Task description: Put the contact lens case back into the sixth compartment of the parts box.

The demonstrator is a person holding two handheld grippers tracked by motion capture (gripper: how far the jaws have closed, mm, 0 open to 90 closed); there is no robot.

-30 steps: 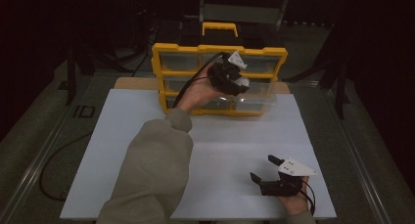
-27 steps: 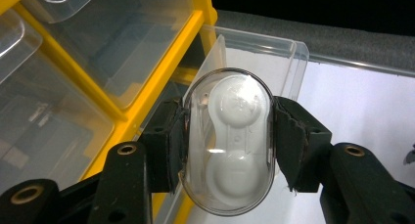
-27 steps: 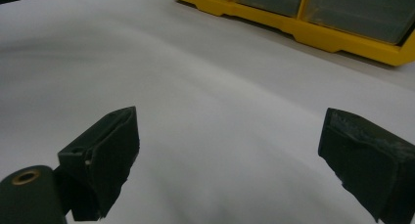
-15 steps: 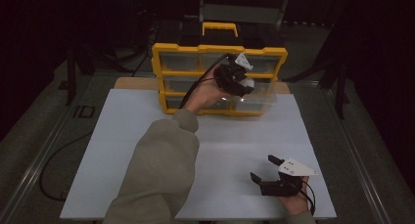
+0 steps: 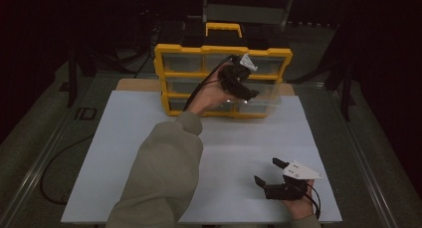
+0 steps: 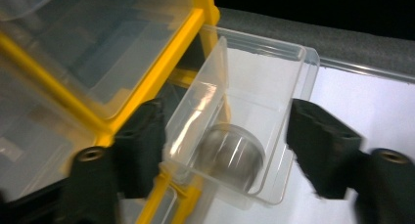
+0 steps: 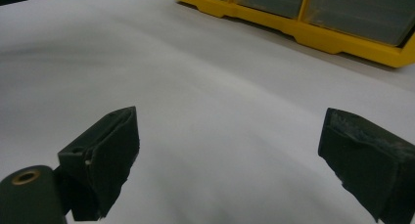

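A yellow drawer cabinet point(image 5: 171, 53) with clear drawers stands at the back of the white table. Its bottom-right clear drawer point(image 5: 264, 104) is pulled out. My left gripper point(image 5: 249, 94) hovers over that drawer, held by a hand in a beige sleeve. In the left gripper view the left gripper point(image 6: 227, 131) is open, its jaws straddling the drawer point(image 6: 264, 77) on either side. A round grey object point(image 6: 232, 155) lies in the drawer's bottom. My right gripper point(image 5: 267, 171) rests open near the table's front right, with nothing between its jaws point(image 7: 230, 131).
A white sheet point(image 5: 124, 138) covers the table, bare between the cabinet and the right gripper. The cabinet's yellow base point(image 7: 313, 35) lies ahead of the right gripper. A black and yellow case point(image 5: 224, 31) sits behind the cabinet. Dark floor surrounds the table.
My left hand has shifted slightly to the right over the pulled-out drawer. The right gripper has stayed where it was.
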